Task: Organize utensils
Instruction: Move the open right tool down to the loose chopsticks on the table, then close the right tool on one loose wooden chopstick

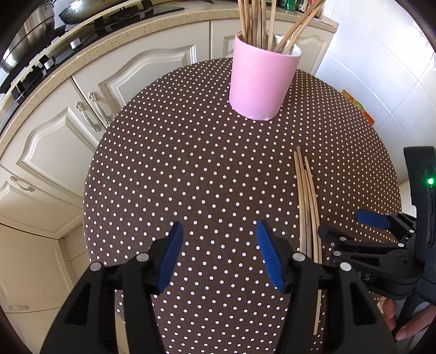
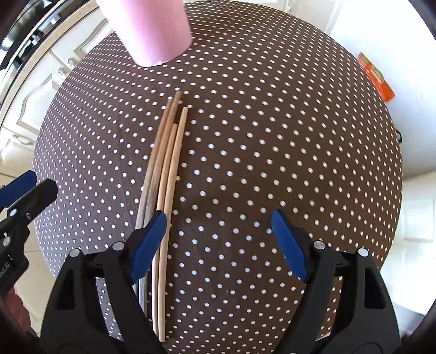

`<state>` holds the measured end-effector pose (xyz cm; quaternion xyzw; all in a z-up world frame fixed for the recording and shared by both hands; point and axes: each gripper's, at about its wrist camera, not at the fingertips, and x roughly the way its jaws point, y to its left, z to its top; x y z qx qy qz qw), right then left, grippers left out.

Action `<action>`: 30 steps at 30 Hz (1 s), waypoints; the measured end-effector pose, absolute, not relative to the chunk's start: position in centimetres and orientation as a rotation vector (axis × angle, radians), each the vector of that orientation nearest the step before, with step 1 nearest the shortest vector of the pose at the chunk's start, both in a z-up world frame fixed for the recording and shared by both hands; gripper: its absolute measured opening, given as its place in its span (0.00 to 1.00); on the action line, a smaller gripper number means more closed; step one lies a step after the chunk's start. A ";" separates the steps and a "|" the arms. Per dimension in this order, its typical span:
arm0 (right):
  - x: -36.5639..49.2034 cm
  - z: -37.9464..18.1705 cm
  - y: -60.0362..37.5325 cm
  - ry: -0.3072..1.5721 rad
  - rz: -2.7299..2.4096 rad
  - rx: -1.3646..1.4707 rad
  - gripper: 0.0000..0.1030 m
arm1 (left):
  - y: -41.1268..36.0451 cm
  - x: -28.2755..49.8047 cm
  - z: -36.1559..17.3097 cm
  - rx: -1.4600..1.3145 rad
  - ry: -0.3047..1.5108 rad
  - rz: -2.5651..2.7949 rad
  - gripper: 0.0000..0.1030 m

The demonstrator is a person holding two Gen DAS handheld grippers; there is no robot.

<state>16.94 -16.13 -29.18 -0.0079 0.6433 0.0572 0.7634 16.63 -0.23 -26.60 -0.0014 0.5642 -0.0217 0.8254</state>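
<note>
A pink cup (image 1: 261, 81) stands at the far side of the round polka-dot table (image 1: 190, 168) and holds several wooden chopsticks (image 1: 256, 21). Several more chopsticks (image 1: 308, 201) lie side by side on the cloth at the right. My left gripper (image 1: 218, 253) is open and empty above the cloth, left of them. My right gripper (image 1: 351, 226) is open beside them. In the right wrist view the loose chopsticks (image 2: 166, 174) run under the left finger of the open right gripper (image 2: 218, 239). The cup's (image 2: 152, 30) base shows at the top.
Cream kitchen cabinets (image 1: 81, 95) and a counter with a stove and pans (image 1: 41, 35) lie behind and left of the table. An orange packet (image 2: 377, 79) lies past the table's far right edge. A white tiled wall (image 1: 376, 60) is at the right.
</note>
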 end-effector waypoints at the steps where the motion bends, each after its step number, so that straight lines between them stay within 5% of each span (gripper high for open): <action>1: 16.8 -29.3 -15.9 1.397 0.123 -0.021 0.77 | -0.2 16.6 -26.8 -0.006 1.204 -0.046 0.54; 11: 18.2 -30.1 -13.7 1.417 0.070 -0.063 0.73 | 0.0 16.8 -27.4 -0.012 1.229 -0.034 0.54; 12: 18.2 -29.9 -13.4 1.393 0.085 -0.074 0.69 | 0.1 16.9 -27.4 -0.012 1.231 -0.034 0.54; 14: 18.9 -29.2 -13.8 1.350 0.128 -0.100 0.26 | 0.1 17.0 -27.5 -0.009 1.235 -0.035 0.54; 17: 19.4 -29.0 -13.8 1.324 0.180 -0.080 0.11 | -0.1 17.4 -27.8 -0.007 1.248 -0.038 0.54; 25: 20.2 -29.7 -18.6 1.318 0.293 0.293 0.06 | -2.2 18.5 -28.3 -0.007 1.271 -0.101 0.54; 30: 20.3 -29.8 -18.8 1.315 0.315 0.280 0.06 | -4.2 19.4 -29.1 -0.009 1.298 -0.157 0.54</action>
